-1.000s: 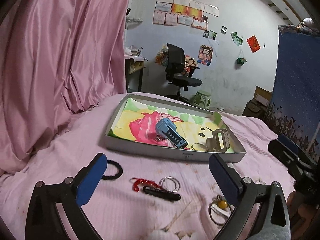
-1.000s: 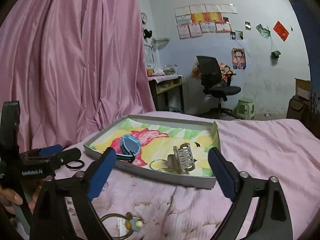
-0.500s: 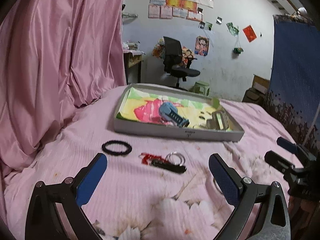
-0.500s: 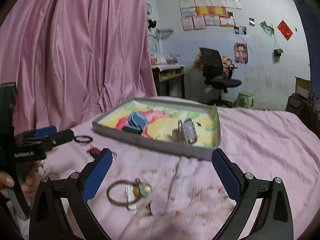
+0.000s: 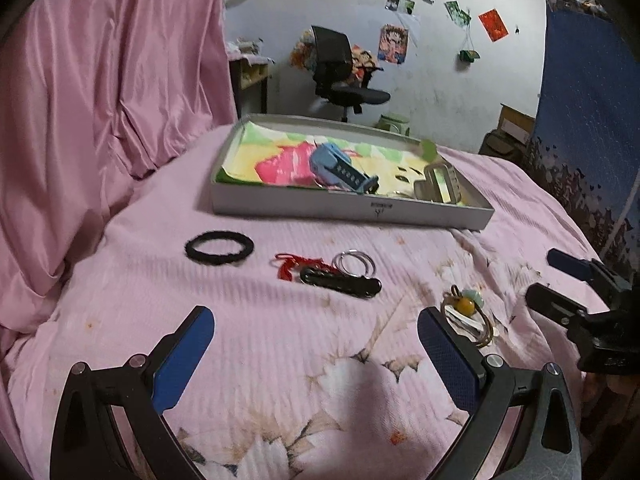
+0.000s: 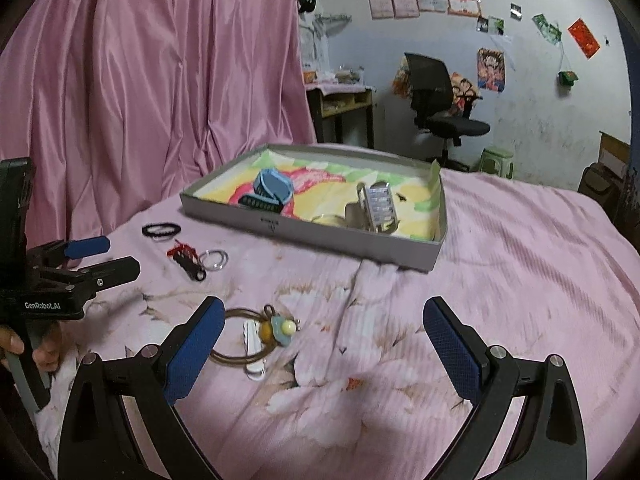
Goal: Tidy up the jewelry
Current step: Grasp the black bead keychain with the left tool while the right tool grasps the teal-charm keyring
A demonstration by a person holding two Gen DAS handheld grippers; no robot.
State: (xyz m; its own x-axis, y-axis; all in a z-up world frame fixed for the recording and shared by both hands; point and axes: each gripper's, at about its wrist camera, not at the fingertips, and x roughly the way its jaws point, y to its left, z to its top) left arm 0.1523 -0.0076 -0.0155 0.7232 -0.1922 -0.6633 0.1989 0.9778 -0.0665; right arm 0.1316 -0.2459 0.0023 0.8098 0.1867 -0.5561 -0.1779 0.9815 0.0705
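Three pieces, a blue hair claw [image 5: 336,166], a metallic claw clip [image 6: 376,204] and a thin ring, already lay in the shallow box [image 5: 352,210]. A black hair tie [image 5: 219,248], red cord charm [image 5: 294,266], clear rings [image 5: 354,262], black clip [image 5: 340,282] and beaded hoop [image 6: 256,336] remained on the pink bedspread [image 6: 520,280]. Both the left gripper [image 5: 316,360] and right gripper [image 6: 324,344] hovered wide open and empty, with nothing blocking the box.

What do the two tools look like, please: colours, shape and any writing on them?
Both tools have black frames with two splayed fingers, silver screws and textured blue pads. The left tool carries white "GenRobot.AI" lettering on its black body and a grey handle below. The right tool looks the same; no cables or sleeves are visible.
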